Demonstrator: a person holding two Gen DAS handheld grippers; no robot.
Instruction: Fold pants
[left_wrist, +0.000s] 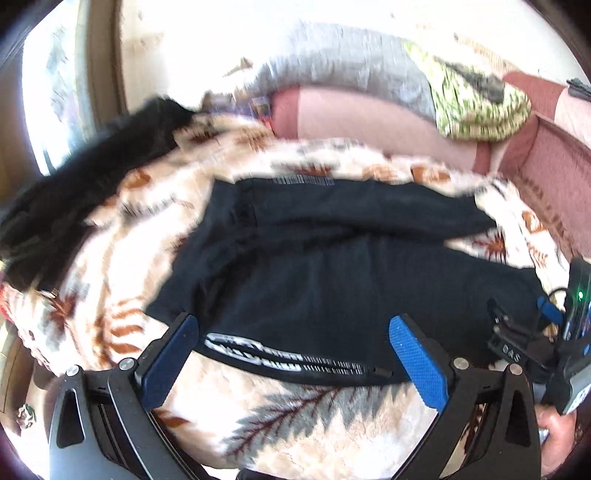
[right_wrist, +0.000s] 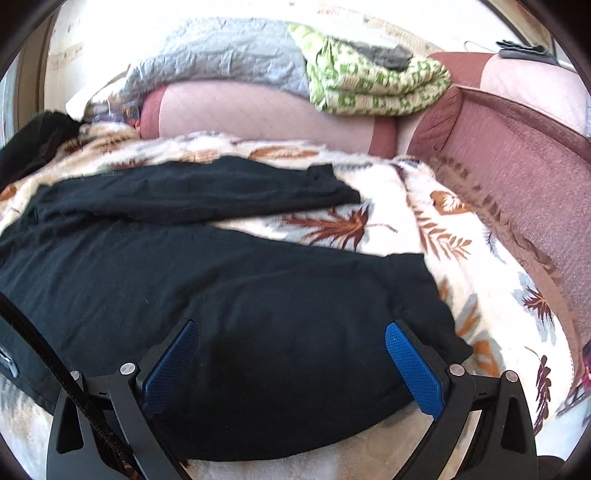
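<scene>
Black pants (left_wrist: 325, 266) lie spread on a cream leaf-print blanket (left_wrist: 332, 417), both legs stretched to the right, with white lettering (left_wrist: 280, 356) along the near edge. My left gripper (left_wrist: 295, 332) is open above that near edge, holding nothing. In the right wrist view the pants (right_wrist: 221, 295) fill the lower left, the far leg (right_wrist: 207, 192) apart from the near one. My right gripper (right_wrist: 291, 332) is open over the near leg's end, empty. The right gripper's body also shows in the left wrist view (left_wrist: 546, 339).
The blanket (right_wrist: 461, 240) covers a pink sofa (right_wrist: 517, 155). A grey quilt (right_wrist: 221, 55) and a green folded blanket (right_wrist: 369, 81) rest on the backrest. Another black garment (left_wrist: 92, 177) lies at the far left.
</scene>
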